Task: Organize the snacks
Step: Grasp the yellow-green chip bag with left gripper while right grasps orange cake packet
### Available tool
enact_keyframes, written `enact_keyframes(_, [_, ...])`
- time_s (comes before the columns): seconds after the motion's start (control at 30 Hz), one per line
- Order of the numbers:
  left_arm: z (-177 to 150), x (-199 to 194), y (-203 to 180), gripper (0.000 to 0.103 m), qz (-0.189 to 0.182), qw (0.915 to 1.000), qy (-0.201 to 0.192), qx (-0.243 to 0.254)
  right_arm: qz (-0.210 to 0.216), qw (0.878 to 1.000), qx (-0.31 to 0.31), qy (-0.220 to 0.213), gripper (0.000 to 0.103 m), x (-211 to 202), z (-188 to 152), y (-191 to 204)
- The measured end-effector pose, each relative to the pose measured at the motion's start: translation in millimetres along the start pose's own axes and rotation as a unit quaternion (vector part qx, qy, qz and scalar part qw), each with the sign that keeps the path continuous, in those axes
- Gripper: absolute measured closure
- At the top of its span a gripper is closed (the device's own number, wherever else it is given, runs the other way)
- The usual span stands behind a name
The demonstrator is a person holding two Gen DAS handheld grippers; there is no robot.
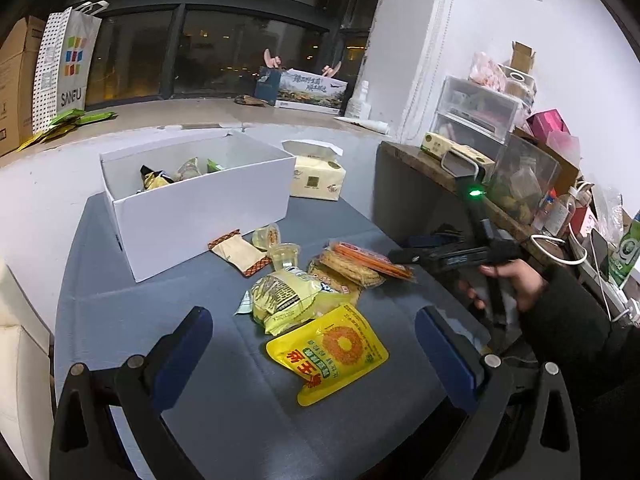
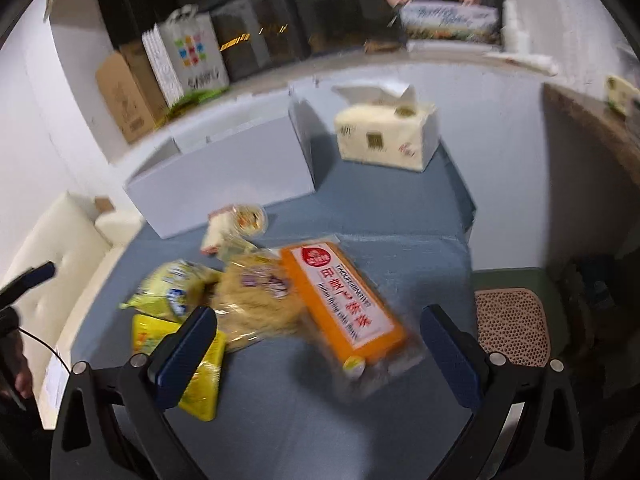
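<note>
Right hand-held gripper (image 2: 316,328) agape, orange packet (image 2: 344,304) between, tissue pack (image 2: 384,136) beyond

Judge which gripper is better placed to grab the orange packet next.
Right, probably. The right gripper is open with the orange packet lying between its fingers; the left gripper frames the yellow pouch instead.

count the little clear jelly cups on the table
2. One jelly cup lies on its side just in front of the white box; the other jelly cup stands upright right beside it, next to the brown packet. More could be hidden under the snack pile.
</note>
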State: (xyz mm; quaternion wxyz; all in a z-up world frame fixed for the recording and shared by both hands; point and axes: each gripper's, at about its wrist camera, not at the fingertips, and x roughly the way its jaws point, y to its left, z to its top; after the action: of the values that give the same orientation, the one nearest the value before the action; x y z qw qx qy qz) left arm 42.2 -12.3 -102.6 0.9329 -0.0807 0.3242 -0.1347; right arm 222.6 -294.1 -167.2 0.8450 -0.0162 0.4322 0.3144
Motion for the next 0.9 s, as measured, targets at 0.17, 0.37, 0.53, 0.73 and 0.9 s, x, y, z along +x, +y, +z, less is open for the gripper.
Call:
enact_keyframes(0.17, [-2.1,6.7,5.9,0.000,0.003,0.9999,0.010,-0.010,0.001,0.996,-0.061,0.069,0.000,55.2,17.3,-7.3])
enact_keyframes(0.37, [-4.6,17.1,8.3,0.000,0.002,0.9996,0.024,-0.014,0.039,0.992,-0.067,0.100,0.000,77.8,17.4,-15.7])
enact_keyframes(0.53, [-5.2,35.2,8.2,0.000,-0.001,0.9990,0.045,-0.003,0.052,0.994,-0.026,0.091,0.039,61.4,5.1,-18.0])
enact_keyframes(0.73, [5.5,78.3,17.7,0.000,-0.021,0.9962,0.084,-0.010,0.070,0.997,0.005,0.034,0.040,20.2,-11.9,-5.7])
enact_keyframes(0.9, [20.4,133.0,24.6,0.000,-0.016,0.9905,0.136,-0.006,0.096,0.995,0.015,-0.033,0.040,-34.1,-19.8,17.4])
